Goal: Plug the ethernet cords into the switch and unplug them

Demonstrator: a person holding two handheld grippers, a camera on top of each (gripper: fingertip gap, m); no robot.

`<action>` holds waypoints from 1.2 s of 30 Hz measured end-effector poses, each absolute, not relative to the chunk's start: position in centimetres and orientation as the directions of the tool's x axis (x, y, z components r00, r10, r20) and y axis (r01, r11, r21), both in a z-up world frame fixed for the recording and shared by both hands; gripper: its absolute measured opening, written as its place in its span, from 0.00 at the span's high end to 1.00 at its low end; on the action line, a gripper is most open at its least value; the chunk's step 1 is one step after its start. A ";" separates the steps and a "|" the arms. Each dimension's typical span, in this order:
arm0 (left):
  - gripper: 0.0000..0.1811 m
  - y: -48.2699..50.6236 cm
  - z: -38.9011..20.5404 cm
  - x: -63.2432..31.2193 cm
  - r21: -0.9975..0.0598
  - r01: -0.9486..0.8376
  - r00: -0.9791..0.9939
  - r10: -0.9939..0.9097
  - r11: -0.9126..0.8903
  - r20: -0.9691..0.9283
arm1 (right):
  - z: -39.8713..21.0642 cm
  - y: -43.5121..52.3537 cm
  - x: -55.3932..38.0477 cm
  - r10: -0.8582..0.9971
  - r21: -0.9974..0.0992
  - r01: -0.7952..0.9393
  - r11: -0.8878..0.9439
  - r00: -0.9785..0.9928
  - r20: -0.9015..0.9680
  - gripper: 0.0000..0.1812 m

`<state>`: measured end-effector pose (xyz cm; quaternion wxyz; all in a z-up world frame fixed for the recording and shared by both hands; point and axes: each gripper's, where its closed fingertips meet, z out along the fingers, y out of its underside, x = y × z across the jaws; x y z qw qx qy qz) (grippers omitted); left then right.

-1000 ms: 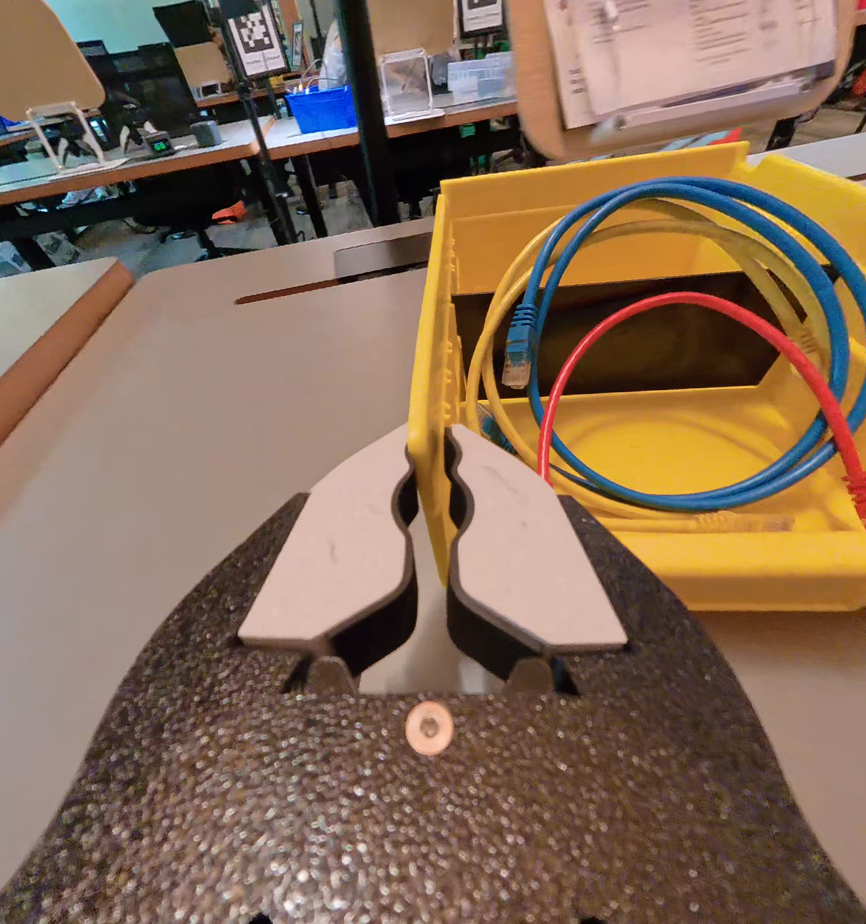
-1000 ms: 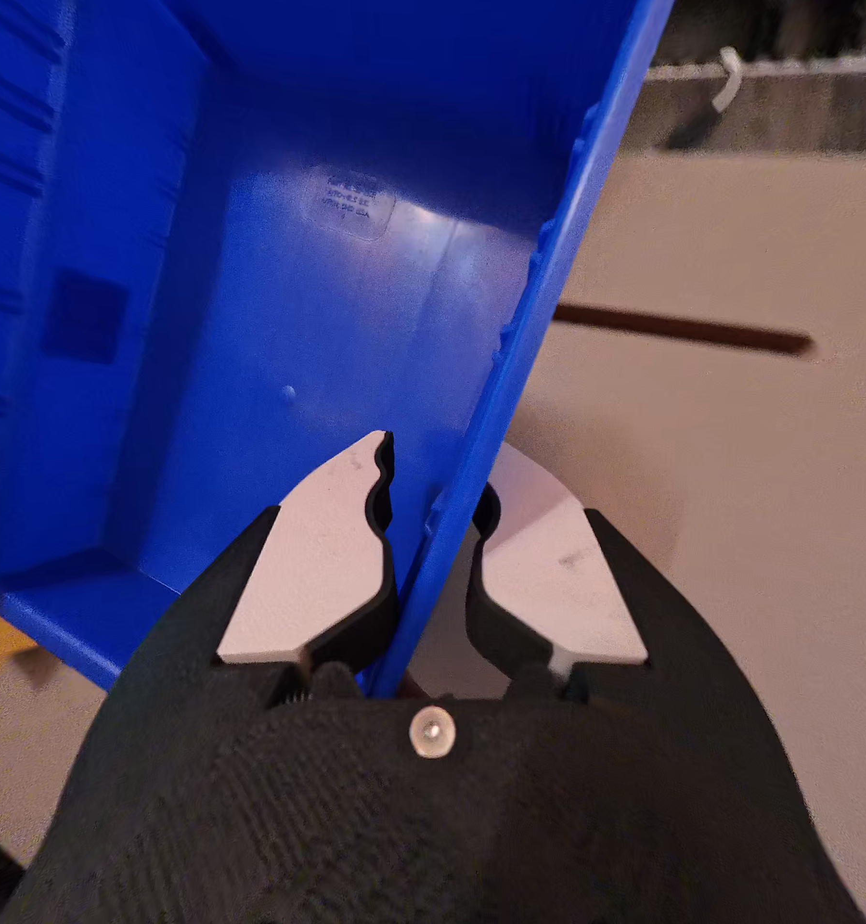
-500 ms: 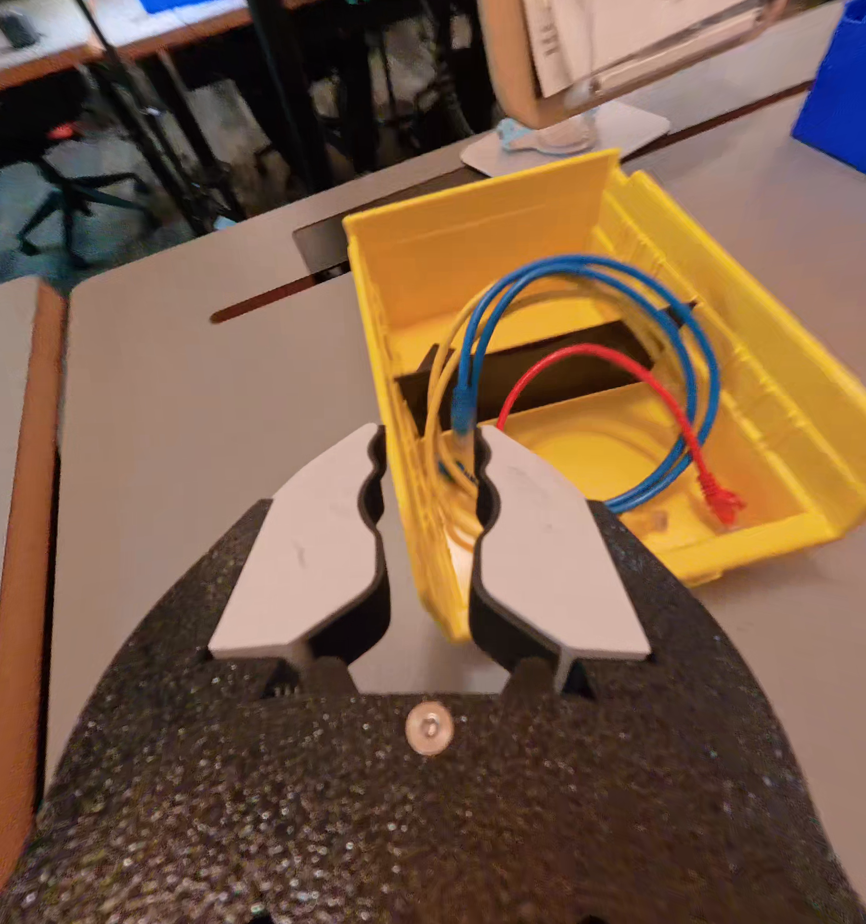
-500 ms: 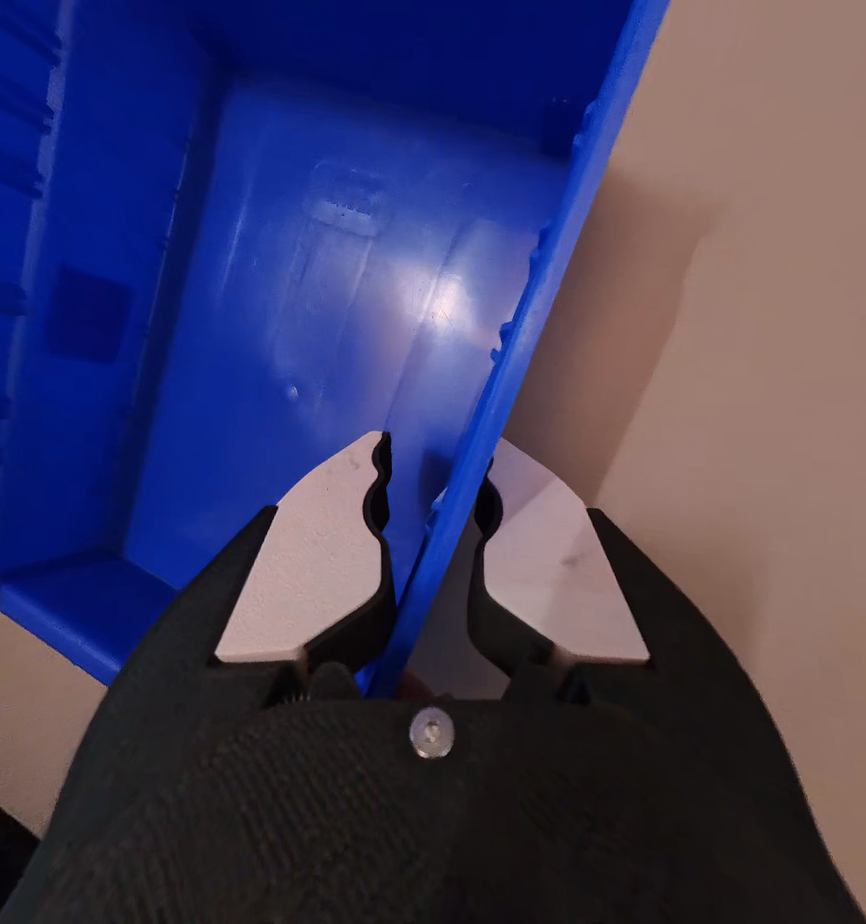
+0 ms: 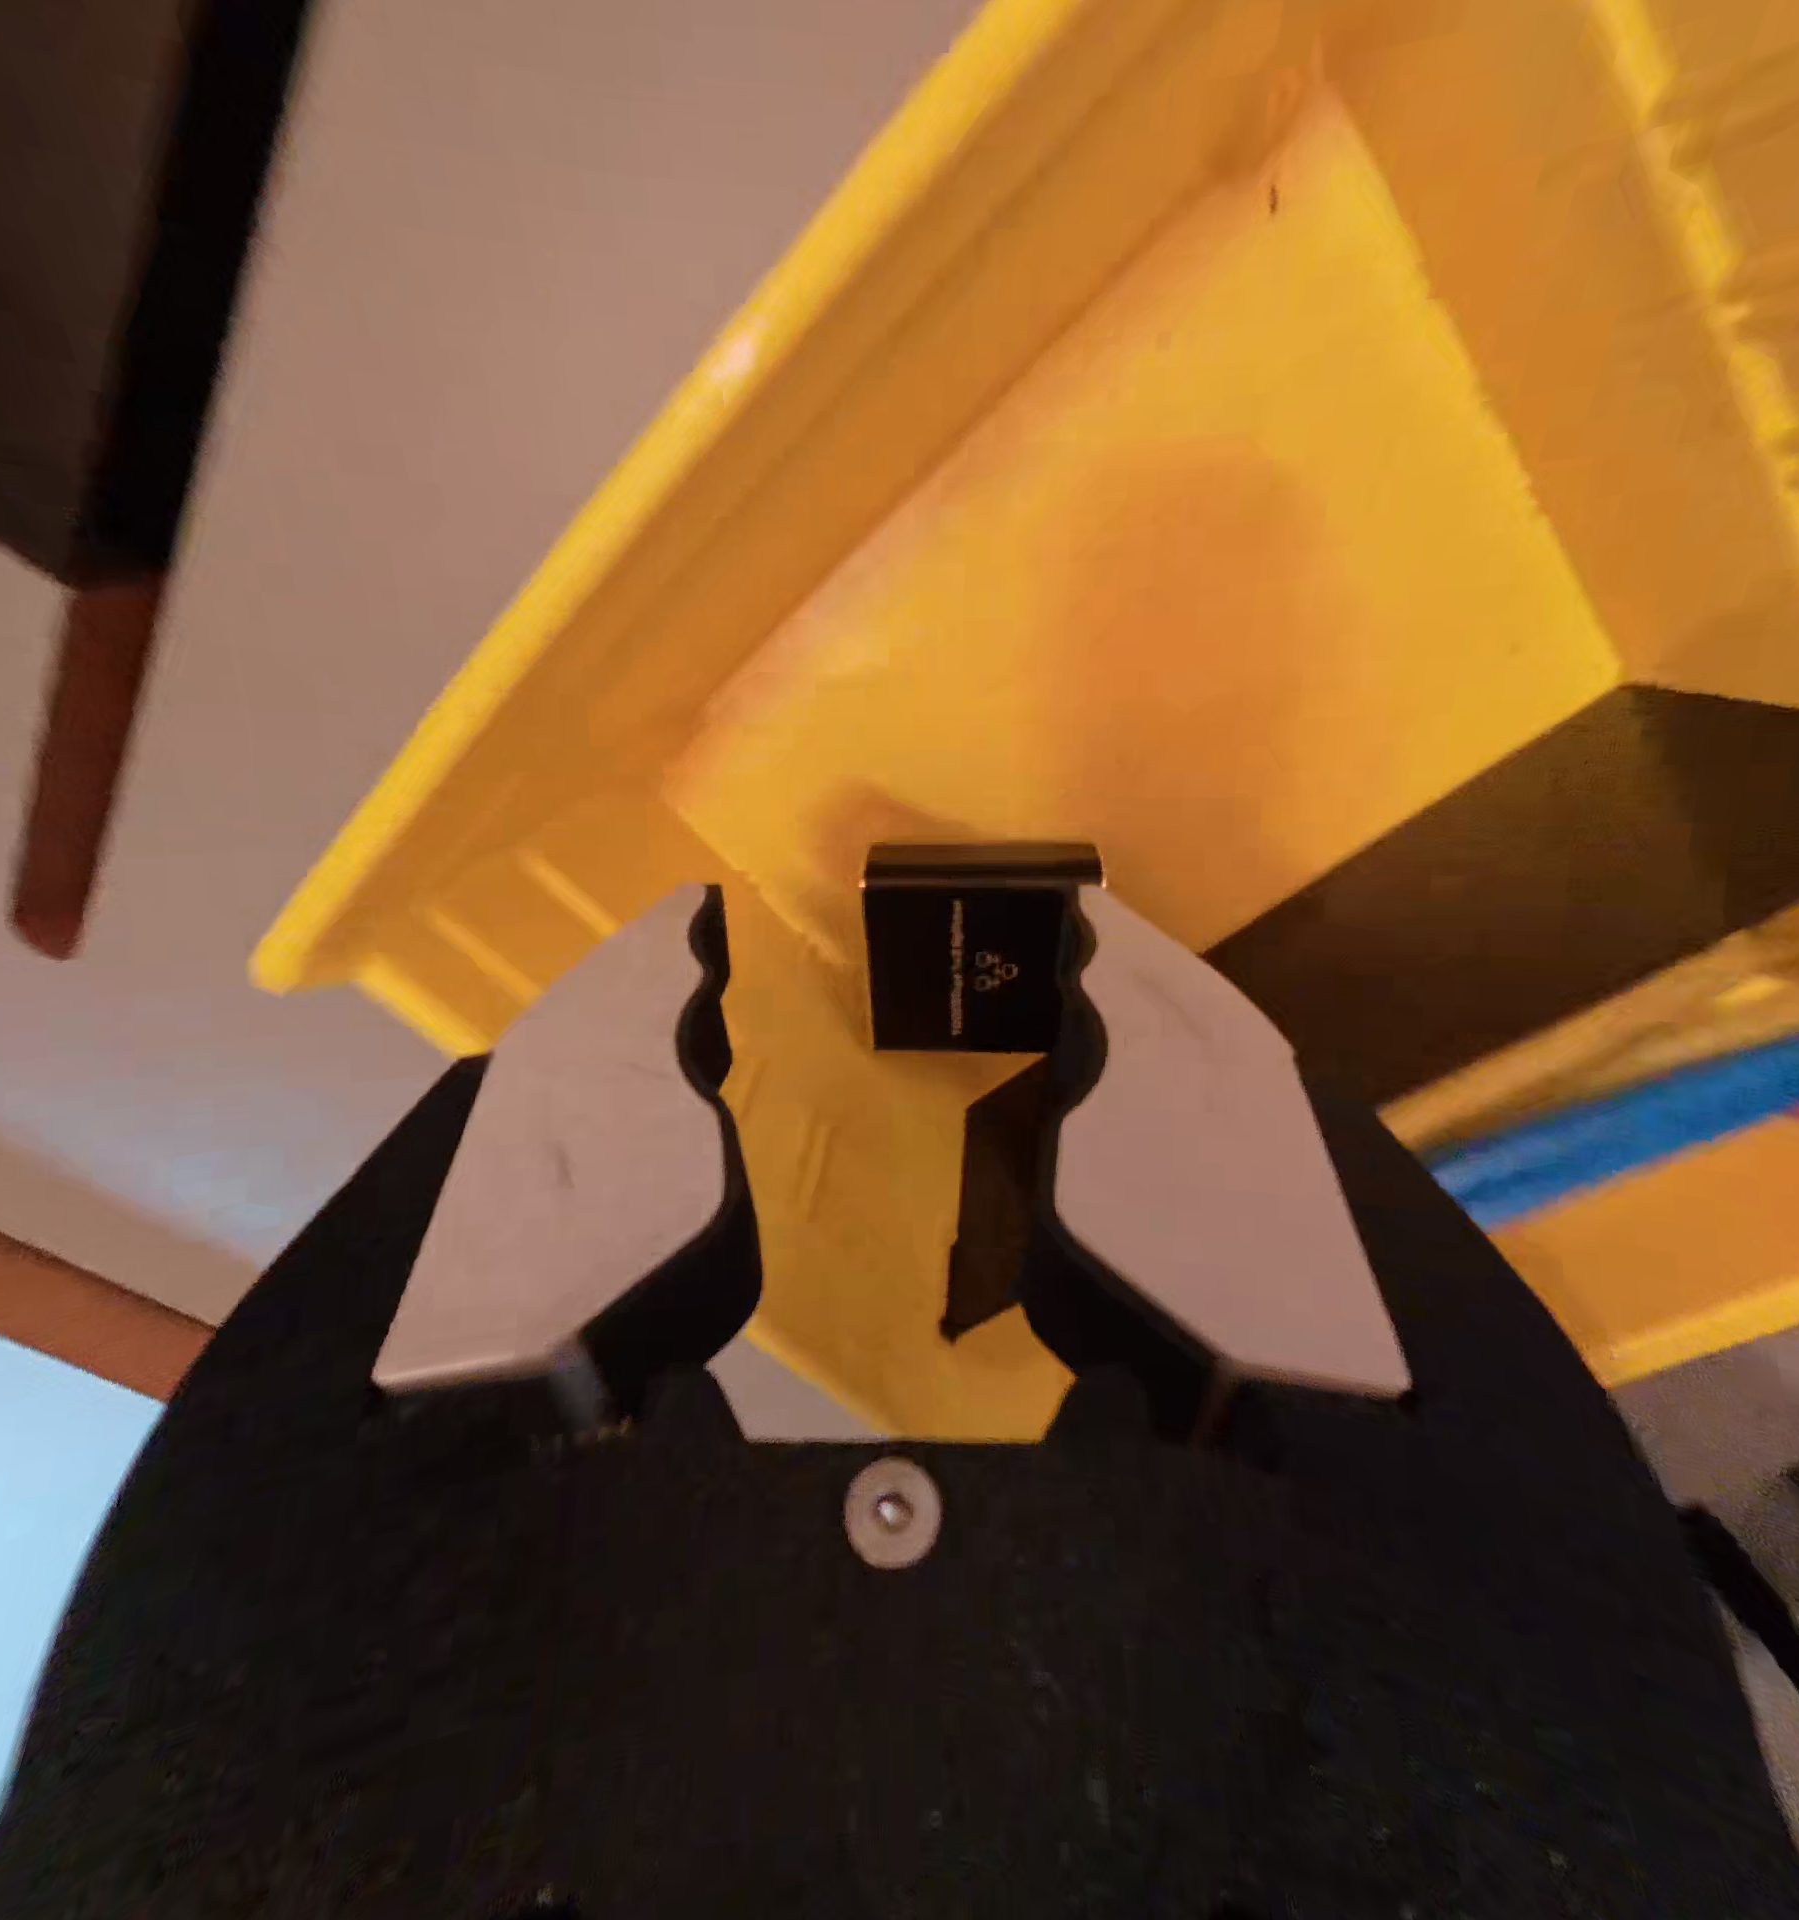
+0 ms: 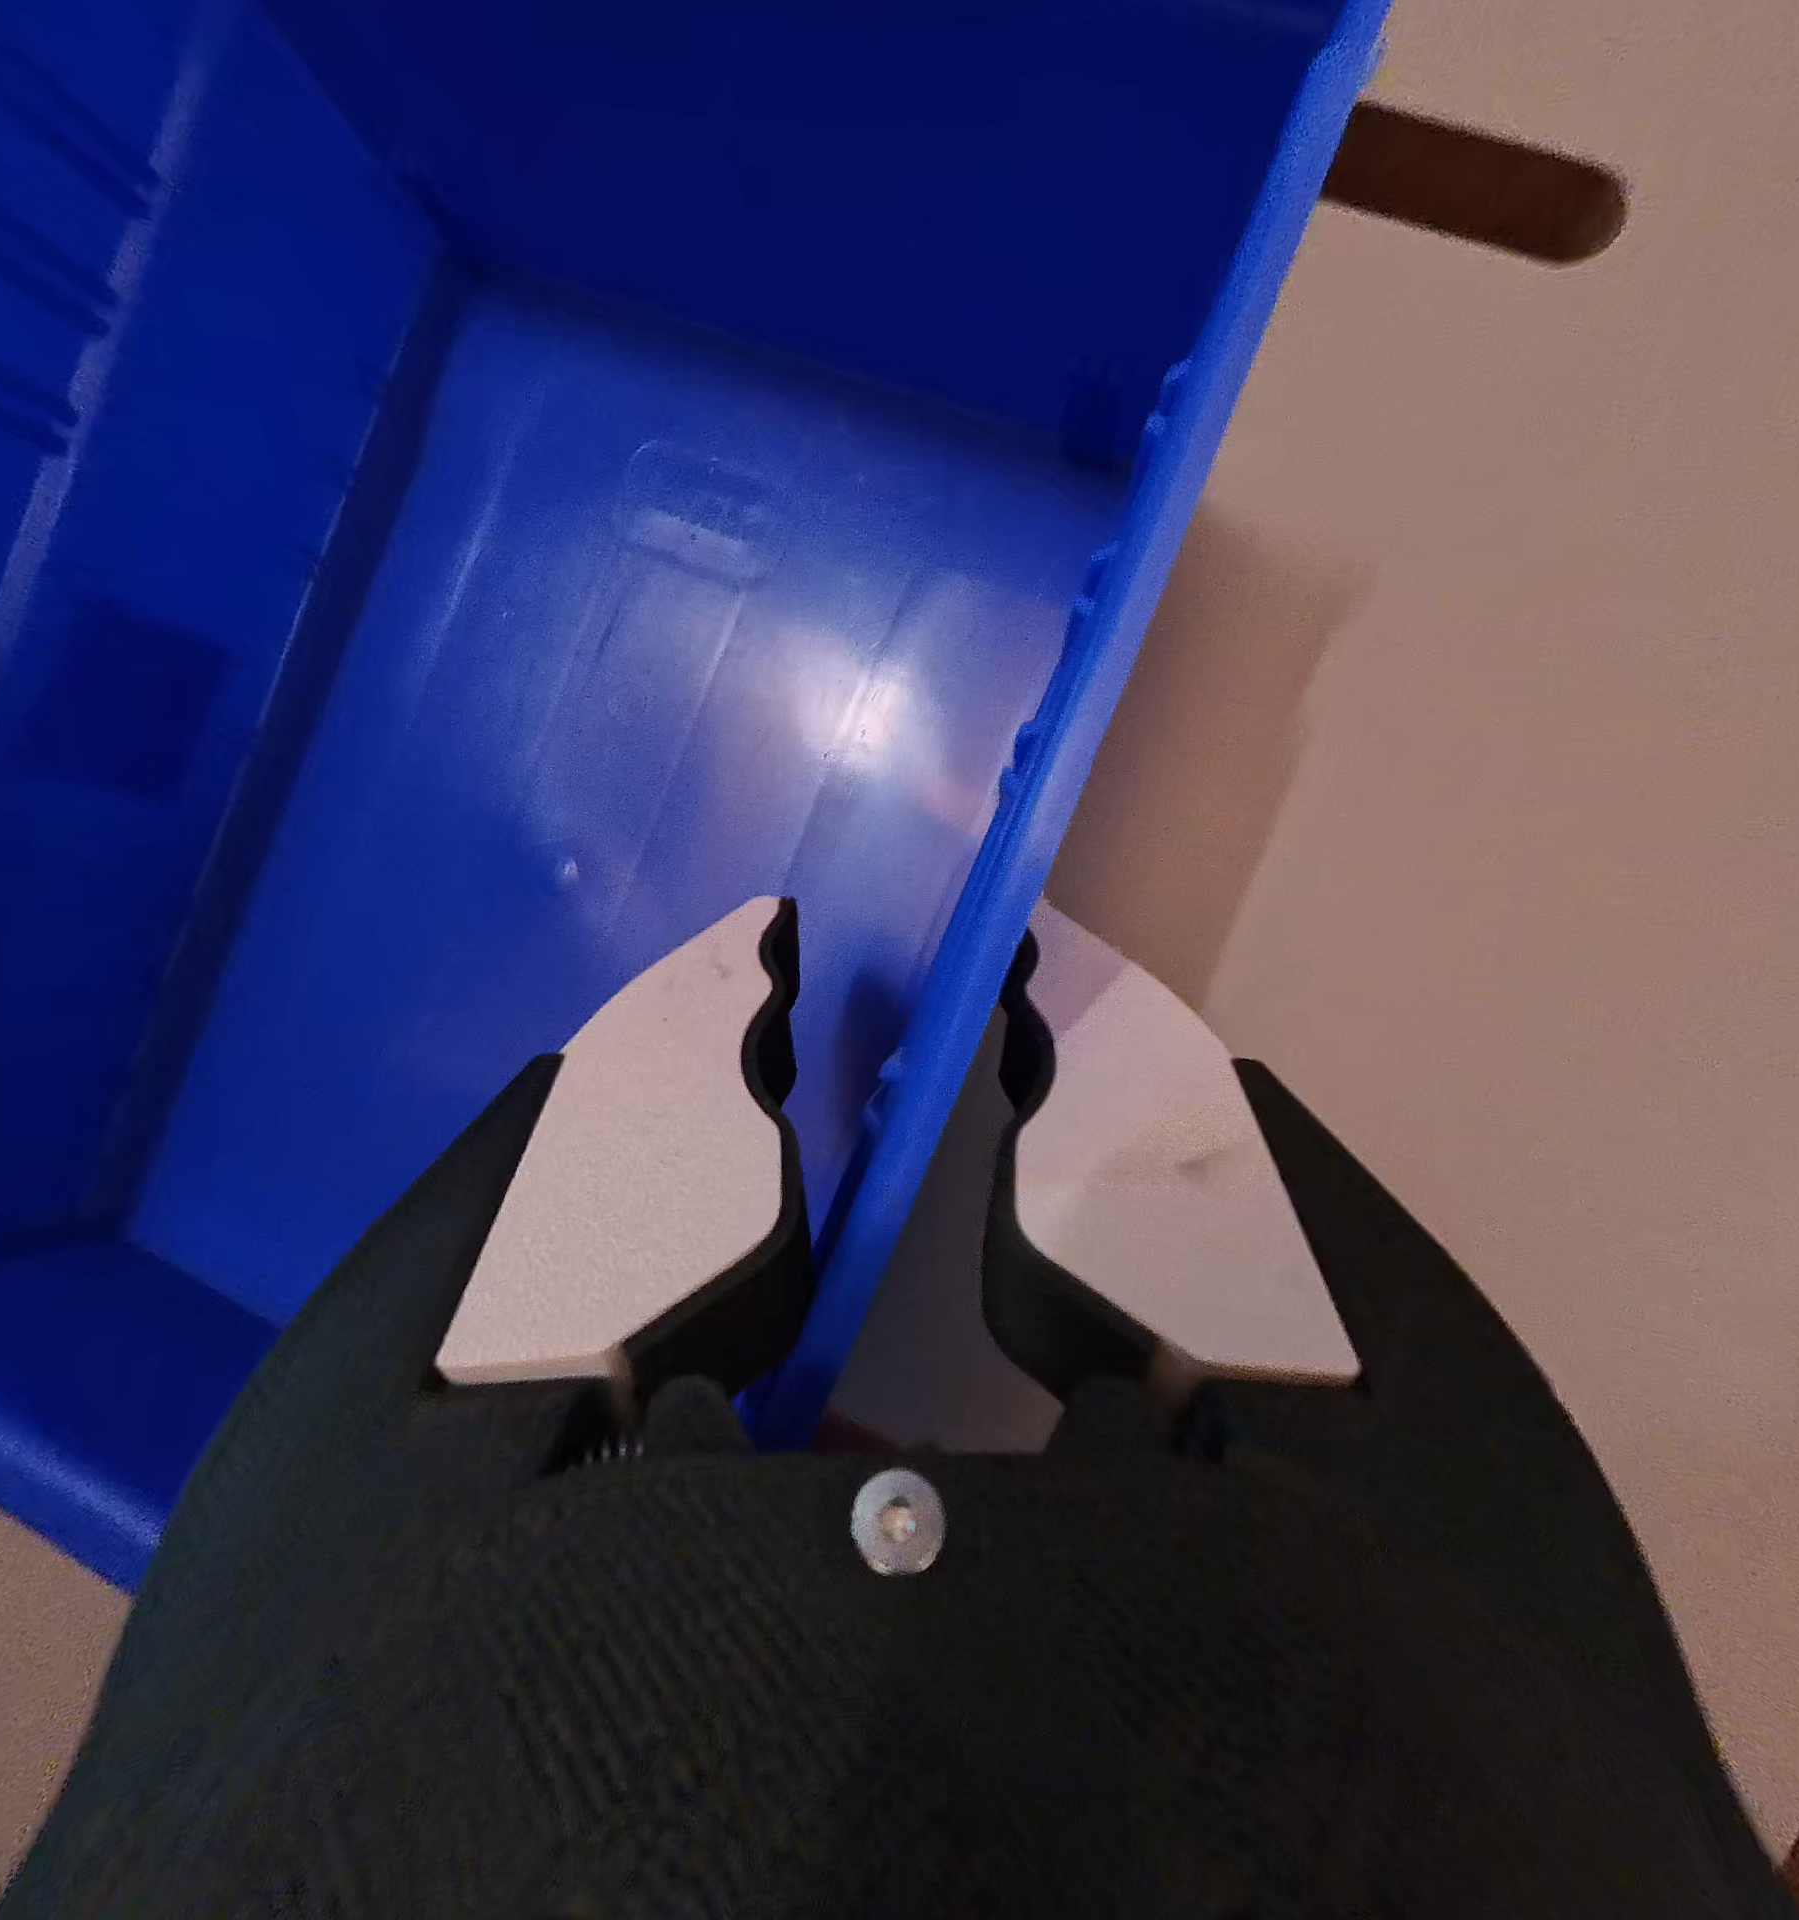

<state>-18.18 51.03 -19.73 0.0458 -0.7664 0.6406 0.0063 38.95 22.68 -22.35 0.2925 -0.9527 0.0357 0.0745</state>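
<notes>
The task looks to be at its very beginning: no cord is plugged into anything, and no port of the switch shows in either view.

The left gripper (image 5: 900, 971) has its jaws parted and hangs over the rear compartment of the yellow bin (image 5: 1238, 540), near its left wall. A small black box (image 5: 968, 951) (I judge it is the switch, but only its plain top shows) lies on the bin floor between the fingers, beside the right one; I cannot tell if they touch. The black divider (image 5: 1560, 831) closes this compartment, and behind it a blurred piece of the blue cord (image 5: 1622, 1132) shows with a spot of red at the picture edge.

The right gripper (image 6: 905, 971) stands astride the right wall of the blue bin (image 6: 604, 644), jaws parted and not squeezing it. This bin is empty and sits on the tabletop (image 6: 1560, 727).

All the plugging and unplugging is left.
</notes>
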 end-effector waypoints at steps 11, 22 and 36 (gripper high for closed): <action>0.64 48.8 -24.7 -19.6 0.306 -0.935 0.180 -0.983 -0.179 -0.022 | -19.4 21.7 41.1 -0.080 -0.630 0.041 -0.776 0.983 0.162 0.47; 0.66 50.7 -21.2 -18.5 -0.031 -0.981 0.192 -0.956 -0.190 -0.220 | -6.4 17.2 29.2 0.045 -0.929 0.118 -0.350 0.993 0.109 0.51; 0.66 23.8 -1.4 -5.6 -0.684 -0.143 0.001 -0.691 0.715 -0.723 | -7.2 17.7 -0.8 0.705 -0.888 -0.298 -0.349 0.541 -0.458 0.46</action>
